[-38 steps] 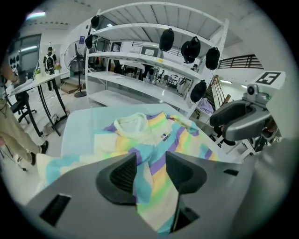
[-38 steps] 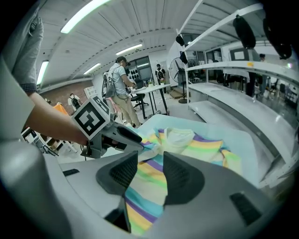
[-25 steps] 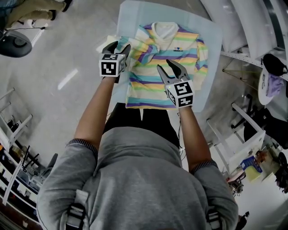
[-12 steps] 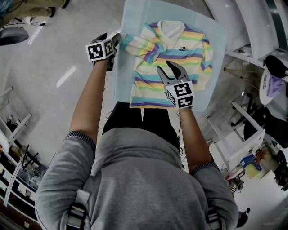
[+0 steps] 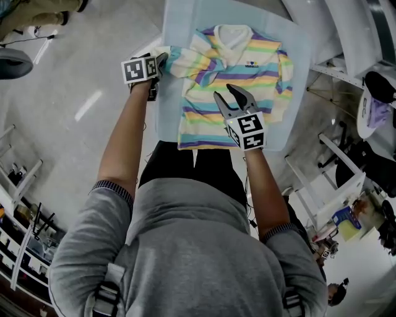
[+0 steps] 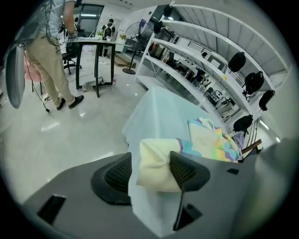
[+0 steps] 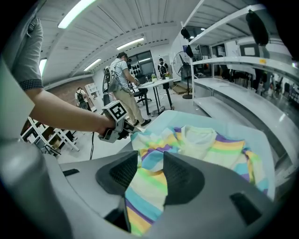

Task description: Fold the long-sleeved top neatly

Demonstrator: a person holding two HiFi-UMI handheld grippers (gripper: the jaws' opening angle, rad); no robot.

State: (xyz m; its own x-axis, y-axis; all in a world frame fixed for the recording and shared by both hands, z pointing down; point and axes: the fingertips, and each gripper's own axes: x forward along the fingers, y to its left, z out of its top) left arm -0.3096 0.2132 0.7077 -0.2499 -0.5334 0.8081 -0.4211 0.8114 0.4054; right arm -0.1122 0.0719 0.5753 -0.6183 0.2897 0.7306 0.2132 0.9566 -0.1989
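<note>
**Head view.** The long-sleeved top (image 5: 244,77), striped in pastel bands, is being seen laid flat on a pale blue table cover (image 5: 179,18), with its collar on the side away from the person. One sleeve (image 5: 180,60) is being drawn out sideways toward the cover's picture-left edge. The left gripper (image 5: 159,60) is being held at the end of that sleeve, its marker cube facing up. The right gripper (image 5: 224,93) is being held over the lower middle of the top's body. Its jaws are being kept apart in a V. Whether their tips are touching the cloth cannot be told here.

**Left gripper view.** The cream cuff (image 6: 154,163) of the sleeve is being shown between the two jaws. These jaws have just been opening and are being held wide. The cuff is lying against one pad, and a narrow gap is showing at the other. The cuff is not being squeezed. The rest of the top is being seen farther along the cover. A person in light trousers (image 6: 46,60) is being seen standing on the floor beyond.

**Right gripper view.** The jaws are being held partly apart with nothing being gripped. Striped cloth of the top's body is showing through the gap, below them. The left gripper (image 7: 128,130) is being seen at the far sleeve end.
</note>
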